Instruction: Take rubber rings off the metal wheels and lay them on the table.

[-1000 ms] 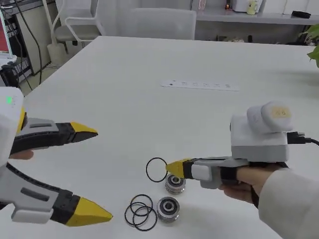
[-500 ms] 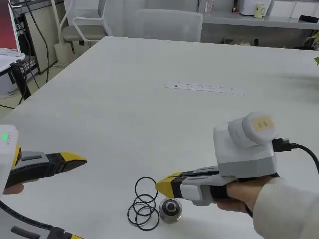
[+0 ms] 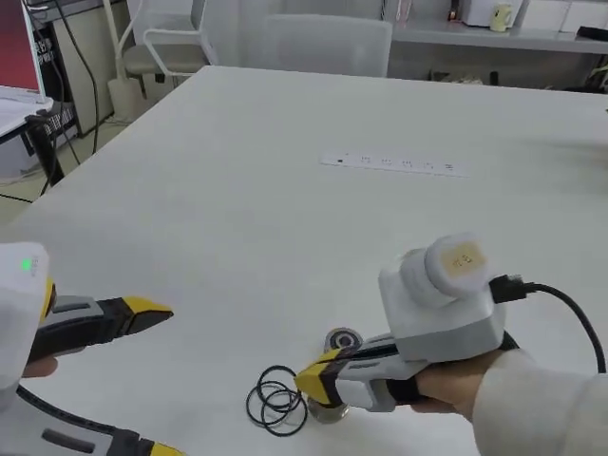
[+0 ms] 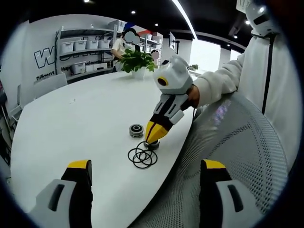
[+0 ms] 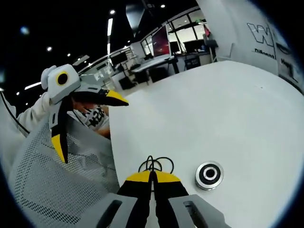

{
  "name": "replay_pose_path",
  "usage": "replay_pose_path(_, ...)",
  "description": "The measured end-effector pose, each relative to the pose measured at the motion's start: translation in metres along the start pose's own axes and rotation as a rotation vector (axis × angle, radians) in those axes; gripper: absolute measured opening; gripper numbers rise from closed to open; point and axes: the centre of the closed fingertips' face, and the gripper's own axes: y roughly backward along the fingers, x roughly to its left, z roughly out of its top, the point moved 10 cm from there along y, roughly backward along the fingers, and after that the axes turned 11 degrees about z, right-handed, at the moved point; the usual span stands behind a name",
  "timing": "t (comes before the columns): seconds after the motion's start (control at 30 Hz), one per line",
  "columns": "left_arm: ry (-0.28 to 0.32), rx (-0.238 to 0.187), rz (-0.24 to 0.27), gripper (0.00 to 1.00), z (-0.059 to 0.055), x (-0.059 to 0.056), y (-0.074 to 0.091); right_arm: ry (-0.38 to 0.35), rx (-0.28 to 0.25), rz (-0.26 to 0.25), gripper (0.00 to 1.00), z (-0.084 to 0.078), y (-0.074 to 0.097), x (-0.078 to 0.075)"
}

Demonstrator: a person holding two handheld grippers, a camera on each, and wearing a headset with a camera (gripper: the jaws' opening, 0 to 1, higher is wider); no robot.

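The right gripper (image 3: 312,378), jaws pressed together, hangs over a loose heap of thin black rubber rings (image 3: 275,407) by the near edge of the smooth white table (image 3: 285,190). Whether a ring is nipped between the tips I cannot tell. This looks like the laying-down step. Next, a ring likely needs peeling from a shiny grooved metal wheel (image 5: 209,175), perhaps steadied by the wide-open left gripper (image 4: 146,165).

A long white power strip (image 3: 394,163) lies flat on the white worktop (image 3: 237,171). A leafy green potted plant (image 4: 137,61) stands on it too, a pale chair (image 3: 323,43) beyond.
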Motion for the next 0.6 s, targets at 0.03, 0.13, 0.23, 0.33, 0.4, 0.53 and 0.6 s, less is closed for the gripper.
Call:
replay_pose_path(0.03, 0.002, 0.001, -0.004, 0.93, -0.0003, -0.0004, -0.0002, 0.013, 0.008, -0.017, 0.00, -0.0014, -0.0004, -0.0019)
replay_pose_path(0.13, 0.007, 0.005, -0.005, 0.92, -0.0010, -0.0007, -0.0007, 0.034, 0.027, -0.055, 0.00, -0.0040, -0.0021, -0.0061)
replay_pose_path(0.23, 0.012, 0.005, -0.003, 0.92, -0.0011, -0.0007, -0.0007, 0.042, 0.022, -0.066, 0.00, -0.0036, -0.0021, -0.0075)
replay_pose_path(0.33, 0.023, 0.005, -0.006, 0.91, -0.0015, -0.0012, -0.0008, 0.055, 0.017, -0.081, 0.00, -0.0027, -0.0022, -0.0091)
replay_pose_path(0.4, 0.022, 0.005, -0.006, 0.91, -0.0015, -0.0012, -0.0009, 0.060, 0.013, -0.088, 0.00, -0.0025, -0.0026, -0.0102)
replay_pose_path(0.53, 0.029, 0.000, -0.006, 0.91, -0.0014, -0.0010, -0.0009, 0.070, 0.016, -0.093, 0.00, -0.0027, -0.0045, -0.0109)
replay_pose_path(0.6, 0.030, 0.001, -0.006, 0.90, -0.0015, -0.0009, -0.0009, 0.073, 0.019, -0.093, 0.00, -0.0030, -0.0047, -0.0110)
